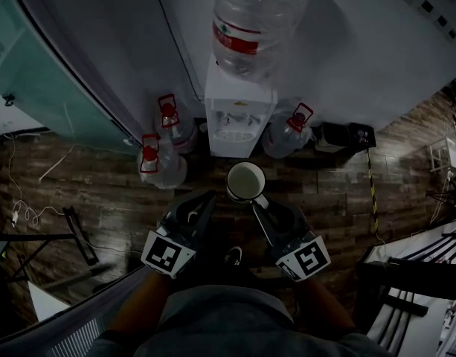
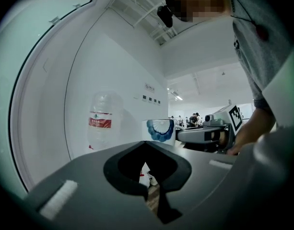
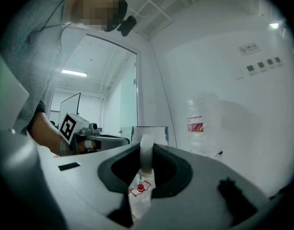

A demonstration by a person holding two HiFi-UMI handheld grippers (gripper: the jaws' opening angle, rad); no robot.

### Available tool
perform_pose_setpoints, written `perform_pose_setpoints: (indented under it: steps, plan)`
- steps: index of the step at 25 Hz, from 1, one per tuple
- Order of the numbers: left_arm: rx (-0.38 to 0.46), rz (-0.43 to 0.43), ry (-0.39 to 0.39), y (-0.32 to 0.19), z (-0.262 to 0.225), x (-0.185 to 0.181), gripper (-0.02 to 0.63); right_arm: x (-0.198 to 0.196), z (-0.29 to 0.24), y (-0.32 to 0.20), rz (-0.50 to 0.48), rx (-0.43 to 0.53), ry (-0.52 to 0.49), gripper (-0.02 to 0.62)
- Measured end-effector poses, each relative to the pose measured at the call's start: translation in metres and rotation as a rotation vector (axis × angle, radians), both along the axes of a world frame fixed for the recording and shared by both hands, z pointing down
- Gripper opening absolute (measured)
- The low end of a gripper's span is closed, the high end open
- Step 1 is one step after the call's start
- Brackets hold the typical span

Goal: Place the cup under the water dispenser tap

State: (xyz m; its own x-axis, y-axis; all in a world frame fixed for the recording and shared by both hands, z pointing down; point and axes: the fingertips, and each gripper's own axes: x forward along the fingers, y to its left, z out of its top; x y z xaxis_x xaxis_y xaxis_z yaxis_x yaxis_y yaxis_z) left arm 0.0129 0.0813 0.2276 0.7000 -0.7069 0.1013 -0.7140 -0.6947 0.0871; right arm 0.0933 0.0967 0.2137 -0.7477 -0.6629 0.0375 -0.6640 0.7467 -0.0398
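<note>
A white cup (image 1: 245, 180) with a blue pattern hangs upright in front of the white water dispenser (image 1: 239, 114), below its tap recess (image 1: 233, 119) and a short way from it. My right gripper (image 1: 259, 203) is shut on the cup's handle (image 3: 146, 152), which stands pinched between the pads. My left gripper (image 1: 207, 199) hovers just left of the cup (image 2: 160, 130) without touching it. Its jaws stand slightly apart with nothing between them. A large clear bottle (image 1: 254, 21) with a red label sits on top of the dispenser.
Spare water bottles with red handles stand on the wooden floor beside the dispenser, two at its left (image 1: 152, 166) (image 1: 170, 121) and one at its right (image 1: 291, 132). A glass partition (image 1: 34, 65) runs along the left. Cables (image 1: 27, 210) lie on the floor.
</note>
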Motion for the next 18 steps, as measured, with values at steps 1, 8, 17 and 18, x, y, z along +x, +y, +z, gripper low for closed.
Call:
perform_pose_setpoints:
  steps: [1,8,17,18]
  plan:
    - [0.007,0.006,0.002,-0.006,0.002,-0.002,0.006,-0.002,0.003,-0.005,0.005,0.001,0.002,0.063]
    - [0.006,0.057,0.012,-0.066,0.023,-0.016,0.006,-0.017,0.020,-0.061,0.059,0.003,0.025,0.063]
    - [-0.057,0.095,0.033,-0.154,0.083,-0.044,0.006,-0.041,0.076,-0.139,0.143,-0.031,0.040,0.063]
    - [-0.060,0.096,0.034,-0.164,0.092,-0.047,0.006,-0.044,0.087,-0.148,0.153,-0.039,0.042,0.063]
